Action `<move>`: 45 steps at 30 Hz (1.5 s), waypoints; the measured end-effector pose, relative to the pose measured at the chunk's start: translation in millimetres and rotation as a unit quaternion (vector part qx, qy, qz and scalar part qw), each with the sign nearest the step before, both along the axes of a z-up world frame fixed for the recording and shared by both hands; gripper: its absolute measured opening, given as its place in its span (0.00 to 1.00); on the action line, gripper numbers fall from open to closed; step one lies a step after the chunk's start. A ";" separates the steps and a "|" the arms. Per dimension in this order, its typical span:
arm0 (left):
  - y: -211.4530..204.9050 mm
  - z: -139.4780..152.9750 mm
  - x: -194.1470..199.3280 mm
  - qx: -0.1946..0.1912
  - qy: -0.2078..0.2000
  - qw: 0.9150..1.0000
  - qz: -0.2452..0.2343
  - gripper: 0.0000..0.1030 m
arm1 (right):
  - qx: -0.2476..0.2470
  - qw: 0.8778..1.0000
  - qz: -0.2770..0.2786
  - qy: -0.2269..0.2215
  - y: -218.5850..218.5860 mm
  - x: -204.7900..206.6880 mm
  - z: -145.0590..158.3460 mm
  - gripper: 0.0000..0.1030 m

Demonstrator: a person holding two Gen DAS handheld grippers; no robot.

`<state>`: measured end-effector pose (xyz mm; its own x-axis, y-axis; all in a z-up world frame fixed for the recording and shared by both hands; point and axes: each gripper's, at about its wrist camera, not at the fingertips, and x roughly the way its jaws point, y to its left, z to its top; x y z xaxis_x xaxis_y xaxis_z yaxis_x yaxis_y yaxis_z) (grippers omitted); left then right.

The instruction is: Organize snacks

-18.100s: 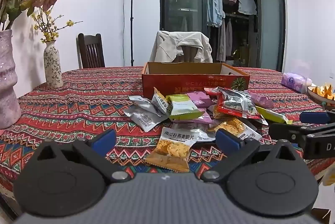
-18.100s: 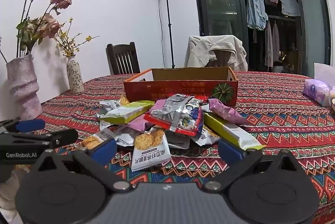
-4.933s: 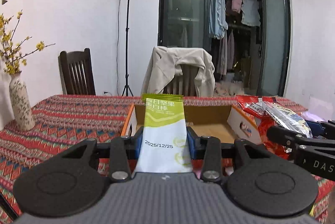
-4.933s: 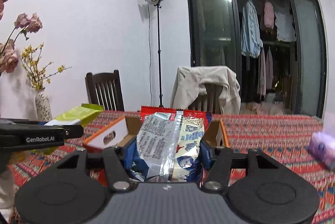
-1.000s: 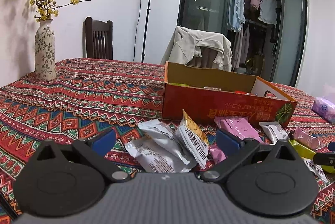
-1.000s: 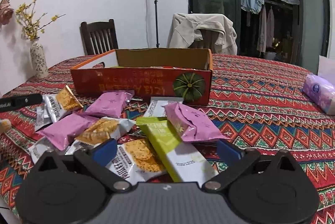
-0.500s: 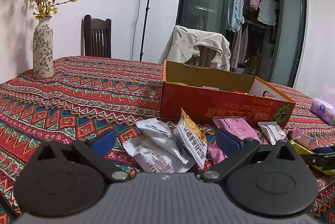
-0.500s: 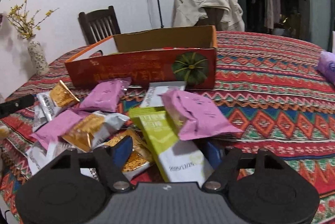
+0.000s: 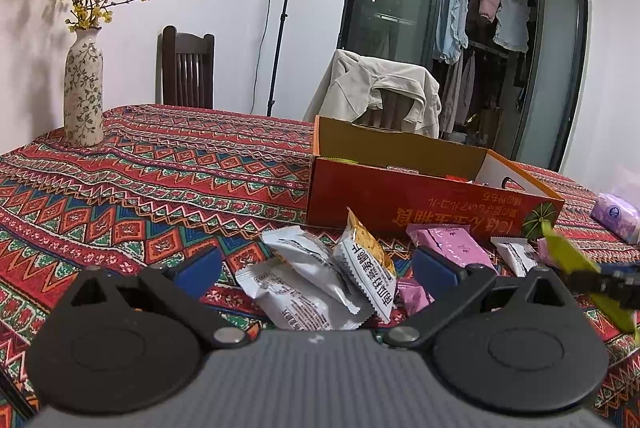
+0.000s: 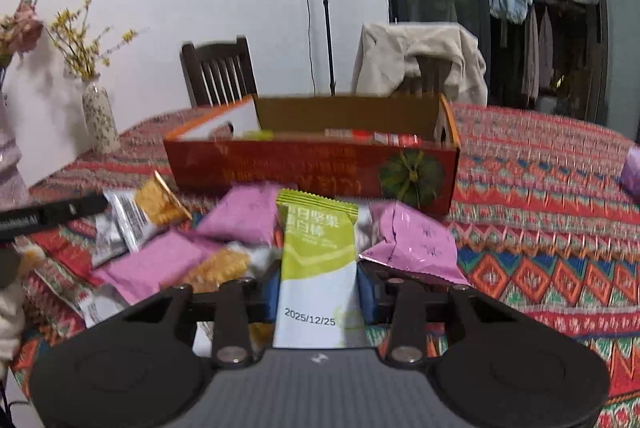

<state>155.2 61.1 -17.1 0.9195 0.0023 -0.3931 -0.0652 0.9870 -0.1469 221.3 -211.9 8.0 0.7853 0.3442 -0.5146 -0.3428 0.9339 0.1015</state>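
My right gripper [image 10: 318, 288] is shut on a green and white snack bar [image 10: 318, 264] and holds it upright above the snack pile, in front of the orange cardboard box [image 10: 312, 164]. The bar also shows at the right edge of the left wrist view [image 9: 576, 268]. My left gripper [image 9: 316, 268] is open and empty, low over silver snack packets [image 9: 296, 280] and an orange-cornered packet [image 9: 366, 264]. Pink packets [image 10: 412, 240] lie beside the bar. The box [image 9: 420, 196] holds a few snacks, mostly hidden by its wall.
The table wears a red patterned cloth [image 9: 160, 188]. A floral vase [image 9: 83, 92] stands at the far left. Two chairs [image 9: 188, 68] stand behind the table, one draped with a jacket [image 9: 380, 92]. A purple tissue pack [image 9: 616, 216] lies at the right.
My right gripper closed on the green and white bar and lifted it off the pile. My left gripper stayed open and crept slightly toward the silver packets.
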 end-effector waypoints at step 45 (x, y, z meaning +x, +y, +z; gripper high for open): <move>-55.3 -5.2 77.0 0.157 0.102 0.982 0.000 0.83 | 0.044 0.996 -0.030 -0.065 -1.9 29.8 -2.0 0.36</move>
<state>232.3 5.7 -22.2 0.8218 0.1531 -0.5489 -0.0616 0.9814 0.1815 251.1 -213.9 6.0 0.8639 0.3343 -0.3767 -0.3023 0.9424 0.1431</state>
